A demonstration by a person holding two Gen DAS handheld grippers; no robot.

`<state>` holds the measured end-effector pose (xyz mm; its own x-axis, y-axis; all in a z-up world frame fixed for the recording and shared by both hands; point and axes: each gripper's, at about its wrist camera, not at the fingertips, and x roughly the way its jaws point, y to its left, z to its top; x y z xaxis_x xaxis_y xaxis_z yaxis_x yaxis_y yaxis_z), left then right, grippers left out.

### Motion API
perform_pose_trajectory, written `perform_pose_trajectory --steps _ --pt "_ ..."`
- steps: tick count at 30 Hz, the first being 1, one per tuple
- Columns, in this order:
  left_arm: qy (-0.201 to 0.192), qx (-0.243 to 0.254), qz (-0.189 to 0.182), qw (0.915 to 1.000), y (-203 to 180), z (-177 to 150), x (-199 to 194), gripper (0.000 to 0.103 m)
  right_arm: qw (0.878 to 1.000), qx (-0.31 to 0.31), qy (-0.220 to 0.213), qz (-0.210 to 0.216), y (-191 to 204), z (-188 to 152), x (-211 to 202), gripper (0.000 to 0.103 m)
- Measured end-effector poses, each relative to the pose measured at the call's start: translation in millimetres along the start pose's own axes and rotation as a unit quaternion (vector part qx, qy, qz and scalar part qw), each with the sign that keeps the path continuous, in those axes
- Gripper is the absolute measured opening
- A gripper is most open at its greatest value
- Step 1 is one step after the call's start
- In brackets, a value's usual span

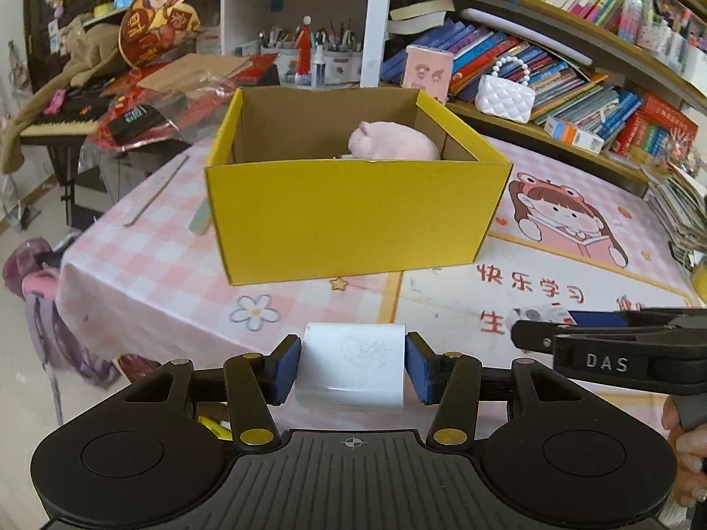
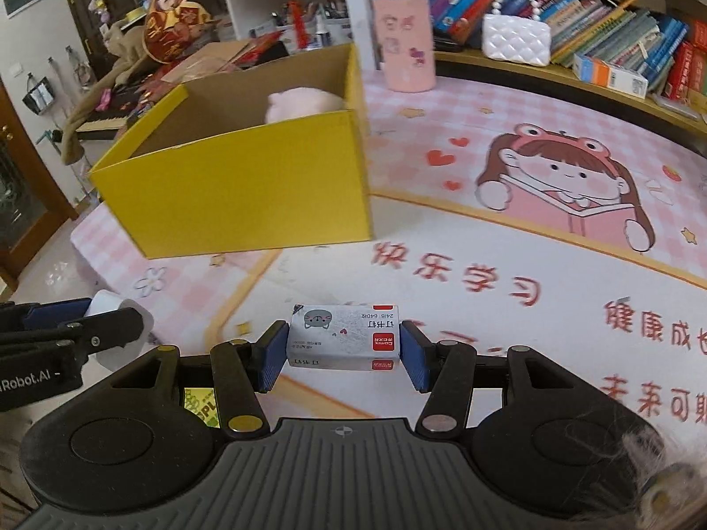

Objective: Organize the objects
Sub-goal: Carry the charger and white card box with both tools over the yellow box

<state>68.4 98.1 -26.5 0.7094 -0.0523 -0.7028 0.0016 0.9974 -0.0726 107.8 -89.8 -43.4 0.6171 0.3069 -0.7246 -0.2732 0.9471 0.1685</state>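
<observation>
Left wrist view: the yellow box (image 1: 353,221) stands open on the tabletop (image 1: 552,291), straight ahead of the left hand-held gripper (image 1: 352,366) and well apart from it.
Box contents: a pink plush toy (image 1: 393,141) lies inside, towards the far right corner.
Left hand-held gripper: partly open, both blue pads (image 1: 285,366) pressed against the sides of a white block (image 1: 351,366), which is lifted over the near edge of the tabletop.
White block: smooth with rounded edges; what it is I cannot tell from this view.
Right wrist view: the yellow box (image 2: 238,185) sits ahead and to the left of the right hand-held gripper (image 2: 343,353), with the pink plush toy (image 2: 305,104) showing over its rim.
Right hand-held gripper: partly open, pads (image 2: 415,357) clamped on the short ends of a small staples box (image 2: 344,338) printed with a grey cat and red labels, held above the tabletop (image 2: 486,309).
Neighbouring gripper: in each view the other hand-held gripper shows at the side edge, near and roughly level.
Backdrop: a white quilted bag (image 2: 517,39) rests on the bookshelf (image 2: 574,84) behind.
</observation>
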Motion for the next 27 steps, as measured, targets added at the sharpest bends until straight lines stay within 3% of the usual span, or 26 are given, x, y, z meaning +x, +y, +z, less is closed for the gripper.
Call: perform_pose_trajectory --steps 9,14,22,27 --pt "-0.023 0.0 -0.002 0.9997 37.5 -4.8 -23.6 0.049 1.0 -0.017 -0.005 0.007 47.5 -5.8 -1.4 0.051" --pt "-0.06 0.001 -0.016 0.9981 45.4 14.6 -33.1 0.049 0.999 -0.025 -0.024 0.007 60.6 1.7 -8.4 0.051" --pt "-0.155 0.008 -0.006 0.9879 39.7 80.9 -29.8 0.049 0.992 -0.05 -0.113 0.004 59.7 69.1 -15.5 0.051" --pt "-0.159 -0.015 0.015 0.987 33.1 107.5 -4.9 0.049 0.986 -0.081 -0.145 0.002 53.7 112.9 3.3 0.051"
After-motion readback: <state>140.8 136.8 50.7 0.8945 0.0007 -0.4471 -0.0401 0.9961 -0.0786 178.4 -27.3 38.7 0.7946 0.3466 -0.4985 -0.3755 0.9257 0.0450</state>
